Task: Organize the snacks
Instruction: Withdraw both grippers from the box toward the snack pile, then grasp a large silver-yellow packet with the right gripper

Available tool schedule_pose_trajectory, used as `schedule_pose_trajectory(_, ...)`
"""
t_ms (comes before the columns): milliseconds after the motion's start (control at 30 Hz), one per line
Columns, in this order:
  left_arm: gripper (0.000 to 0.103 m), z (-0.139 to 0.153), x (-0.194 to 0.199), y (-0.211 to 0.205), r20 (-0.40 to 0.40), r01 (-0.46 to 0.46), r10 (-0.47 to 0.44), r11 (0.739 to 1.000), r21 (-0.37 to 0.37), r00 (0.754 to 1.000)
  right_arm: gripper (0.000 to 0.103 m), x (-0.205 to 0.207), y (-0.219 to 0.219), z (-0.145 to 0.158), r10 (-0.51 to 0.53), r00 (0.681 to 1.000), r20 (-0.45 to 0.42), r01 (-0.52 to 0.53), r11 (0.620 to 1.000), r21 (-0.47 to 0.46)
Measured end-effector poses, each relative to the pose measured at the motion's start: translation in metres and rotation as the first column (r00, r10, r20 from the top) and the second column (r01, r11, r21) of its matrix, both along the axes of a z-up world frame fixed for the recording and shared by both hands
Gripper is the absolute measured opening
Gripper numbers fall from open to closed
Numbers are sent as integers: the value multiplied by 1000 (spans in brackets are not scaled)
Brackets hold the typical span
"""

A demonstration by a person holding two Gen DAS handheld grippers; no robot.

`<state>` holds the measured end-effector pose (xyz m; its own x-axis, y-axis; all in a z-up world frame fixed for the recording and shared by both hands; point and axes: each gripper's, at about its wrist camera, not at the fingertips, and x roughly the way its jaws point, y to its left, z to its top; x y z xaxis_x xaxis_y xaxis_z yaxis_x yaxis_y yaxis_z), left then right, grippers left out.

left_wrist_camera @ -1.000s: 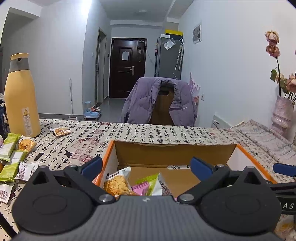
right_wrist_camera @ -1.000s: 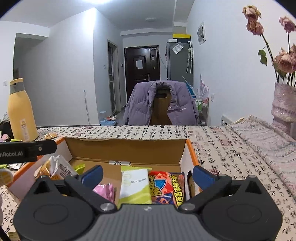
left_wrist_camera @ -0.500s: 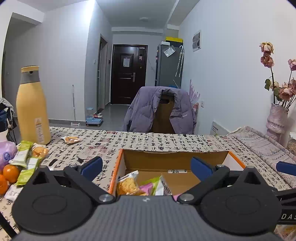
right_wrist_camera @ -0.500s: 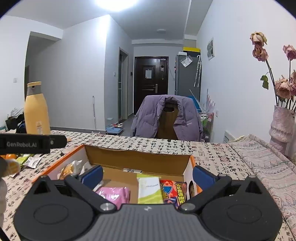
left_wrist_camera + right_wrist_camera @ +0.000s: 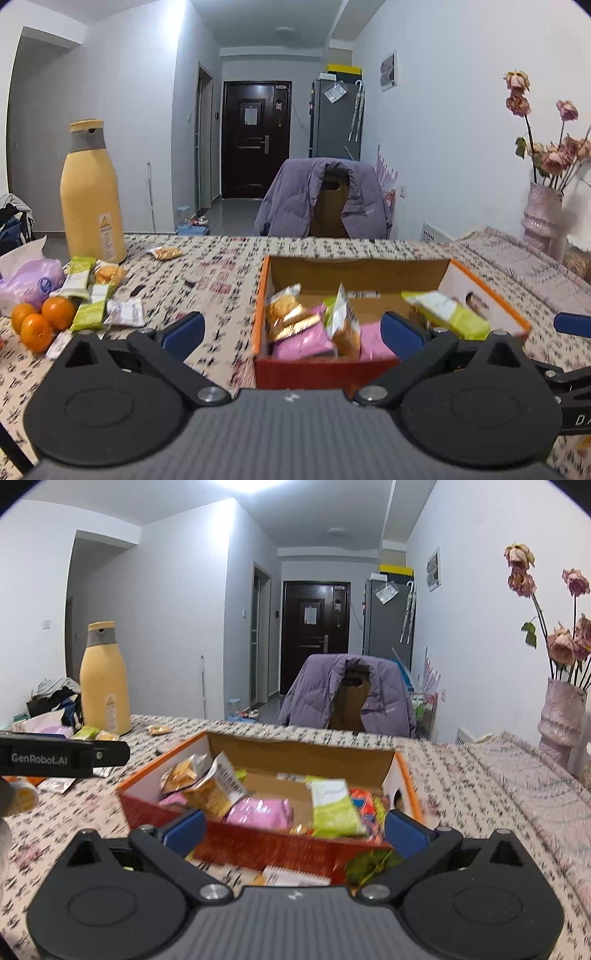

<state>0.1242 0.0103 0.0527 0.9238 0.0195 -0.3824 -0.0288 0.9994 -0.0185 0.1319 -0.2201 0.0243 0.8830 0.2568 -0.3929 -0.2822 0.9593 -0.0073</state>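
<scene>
While both sets of blue-padded fingers stand spread wide, neither has hold of anything. The left gripper has the near left part of the cardboard box between its fingers; the right gripper spans the box's red front wall.

Just beyond the left gripper's fingers, the box holds pink packets, an orange biscuit packet leaning on the left wall, an upright silver-edged orange packet, and a green-and-white packet toward the right wall. From the right wrist view the same contents appear: orange packets at the left, a pink packet in the middle, a green-and-white packet and a red printed packet at the right.

Outside the box, left of the left gripper's left finger, loose snack packets lie on the patterned tablecloth, beside three oranges. One small packet lies apart, farther out, near a tall yellow bottle. A vase of dried roses stands well to the right of the right gripper.

Between the right gripper's fingers, before the front wall, lie a leaf-printed item and a white-edged packet; their type cannot be determined.
</scene>
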Motion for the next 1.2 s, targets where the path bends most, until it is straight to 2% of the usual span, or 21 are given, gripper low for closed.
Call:
schedule_pose_trajectory(433,103,-46,-46,38,-80,72,-66,994,76,995,103,-39,51,-44,56,995,-77,-59,998,-35)
schedule_pose_trajectory(767,103,-70,-56,68,-124,114,-106,992,58,987,103,-43,94,-64,72,991,-110,-85,989,-120)
schedule_pose_trajectory(867,103,-75,-57,72,-129,132,-126,990,42,984,101,-40,101,-70,64,990,-122,-82,986,-149)
schedule_pose_trajectory(933,103,-75,-58,73,-121,149,-144,988,34,982,93,-40,102,-73,56,991,-121,-76,984,-164)
schedule_pose_trajectory(1067,103,-77,-60,70,-113,180,-176,983,29,978,91,-39,105,-75,63,990,-128,-86,980,-178)
schedule_pose_trajectory(1200,103,-77,-61,74,-101,187,-186,982,1,977,82,-39,108,-77,69,988,-138,-96,976,-197)
